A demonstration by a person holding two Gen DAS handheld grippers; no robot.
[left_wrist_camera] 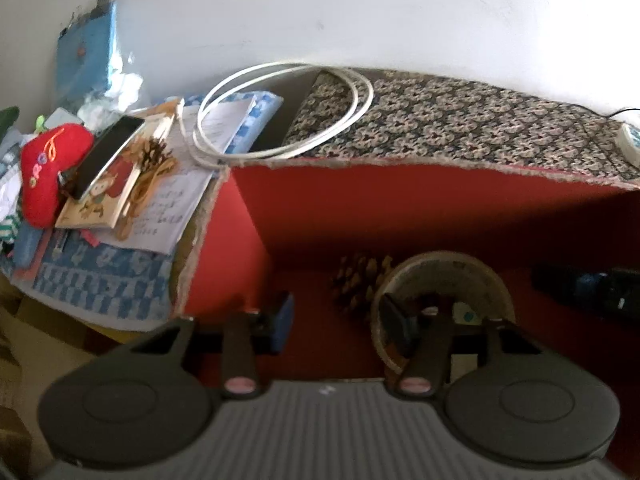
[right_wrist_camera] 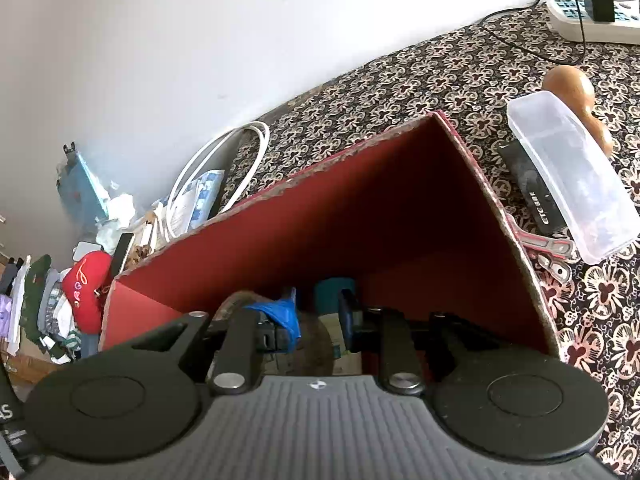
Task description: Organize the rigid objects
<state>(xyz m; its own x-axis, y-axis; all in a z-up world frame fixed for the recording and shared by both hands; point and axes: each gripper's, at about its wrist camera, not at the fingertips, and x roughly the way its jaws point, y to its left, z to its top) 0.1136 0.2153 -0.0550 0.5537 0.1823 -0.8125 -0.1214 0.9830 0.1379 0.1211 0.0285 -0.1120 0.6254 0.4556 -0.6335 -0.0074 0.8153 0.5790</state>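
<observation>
Bowl [left_wrist_camera: 440, 280] sits in the red box [left_wrist_camera: 420, 208], rim around the left gripper's [left_wrist_camera: 340, 320] right finger; jaws spread, nothing clamped. Looks stiff, light; pinch the rim. Pinecone [left_wrist_camera: 356, 284] just ahead. Right gripper [right_wrist_camera: 316, 320]: grip unclear.

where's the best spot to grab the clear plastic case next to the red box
Grip the clear oblong plastic case across its two long sides near the middle, coming from above. It lies flat on the patterned cloth, partly over a black device, so its narrow width looks easiest to span.
</observation>
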